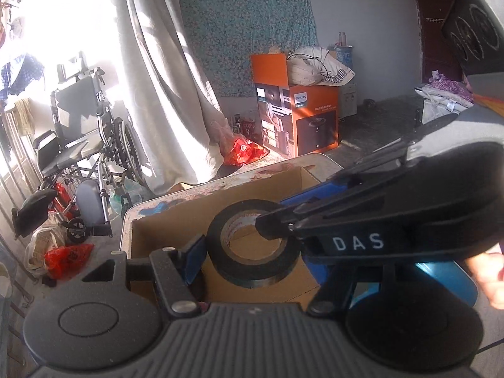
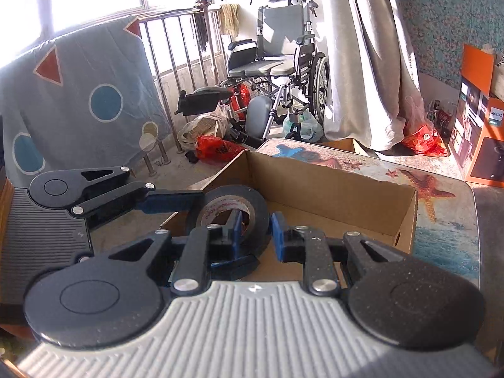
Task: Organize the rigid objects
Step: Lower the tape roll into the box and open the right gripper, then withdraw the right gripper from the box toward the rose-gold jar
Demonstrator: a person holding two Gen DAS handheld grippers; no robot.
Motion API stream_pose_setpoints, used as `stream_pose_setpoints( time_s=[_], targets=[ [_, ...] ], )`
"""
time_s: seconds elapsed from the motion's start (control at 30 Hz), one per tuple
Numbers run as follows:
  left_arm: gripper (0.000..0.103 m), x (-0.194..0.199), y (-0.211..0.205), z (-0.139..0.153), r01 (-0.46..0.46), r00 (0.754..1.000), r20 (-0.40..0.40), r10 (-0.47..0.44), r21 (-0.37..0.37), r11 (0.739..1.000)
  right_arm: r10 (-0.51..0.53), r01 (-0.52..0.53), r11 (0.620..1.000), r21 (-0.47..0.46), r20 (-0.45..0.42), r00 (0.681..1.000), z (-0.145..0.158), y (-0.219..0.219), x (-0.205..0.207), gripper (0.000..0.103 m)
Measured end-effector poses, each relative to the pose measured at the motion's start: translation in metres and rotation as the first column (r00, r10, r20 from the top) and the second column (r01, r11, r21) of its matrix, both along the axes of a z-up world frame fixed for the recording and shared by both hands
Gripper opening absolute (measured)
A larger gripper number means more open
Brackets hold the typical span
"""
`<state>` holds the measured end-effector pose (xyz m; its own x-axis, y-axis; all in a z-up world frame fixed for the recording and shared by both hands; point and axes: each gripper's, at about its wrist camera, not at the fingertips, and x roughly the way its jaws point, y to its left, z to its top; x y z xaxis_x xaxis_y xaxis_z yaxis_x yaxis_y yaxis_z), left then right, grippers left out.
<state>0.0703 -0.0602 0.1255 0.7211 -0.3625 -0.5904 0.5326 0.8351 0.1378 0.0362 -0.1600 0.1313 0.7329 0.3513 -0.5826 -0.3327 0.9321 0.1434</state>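
Observation:
A black tape roll (image 1: 252,271) hangs above an open cardboard box (image 1: 167,223) that stands on a table with a starfish print (image 2: 441,217). My left gripper (image 1: 253,258) spans the roll's width, a blue pad against each outer side. My right gripper (image 2: 256,236) is shut on the roll's wall (image 2: 258,208), with one finger inside the hole and the other outside. In the left wrist view the right gripper (image 1: 271,225) reaches in from the right and hides my left gripper's right finger. The left gripper (image 2: 220,230) comes in from the left in the right wrist view.
A wheelchair (image 2: 283,56) stands by the window beside a long grey curtain (image 2: 371,63). An orange appliance box (image 1: 299,116) sits on the floor beyond the table. Red bags (image 2: 217,149) and a metal railing (image 2: 189,50) lie to the left. A hand (image 1: 491,277) shows at the right edge.

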Motion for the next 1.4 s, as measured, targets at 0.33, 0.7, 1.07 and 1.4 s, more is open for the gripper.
stream_pose_setpoints(
  time_s=[0.33, 0.7, 1.07, 1.4],
  targets=[
    [0.067, 0.147, 0.019, -0.068, -0.074, 0.859, -0.508, 0.064, 0.001, 0.997, 0.029, -0.024, 1.000, 0.017, -0.442, 0.897, -0.062, -0.001, 0.160, 0.020],
    [0.067, 0.225, 0.035, -0.138, -0.173, 0.660, -0.732, 0.168, 0.070, 0.982, 0.052, -0.039, 0.999, 0.034, -0.641, 0.766, -0.146, 0.018, 0.249, 0.020],
    [0.072, 0.239, 0.056, -0.133, -0.303, 0.675, -0.692, 0.257, 0.057, 0.951, 0.054, 0.018, 0.993, 0.119, -0.570, 0.820, -0.167, 0.024, 0.279, 0.024],
    [0.085, 0.190, 0.070, -0.060, -0.307, 0.784, -0.595, 0.178, -0.122, 0.944, 0.036, 0.102, 0.952, 0.289, -0.436, 0.899, -0.095, -0.020, 0.235, 0.029]
  ],
)
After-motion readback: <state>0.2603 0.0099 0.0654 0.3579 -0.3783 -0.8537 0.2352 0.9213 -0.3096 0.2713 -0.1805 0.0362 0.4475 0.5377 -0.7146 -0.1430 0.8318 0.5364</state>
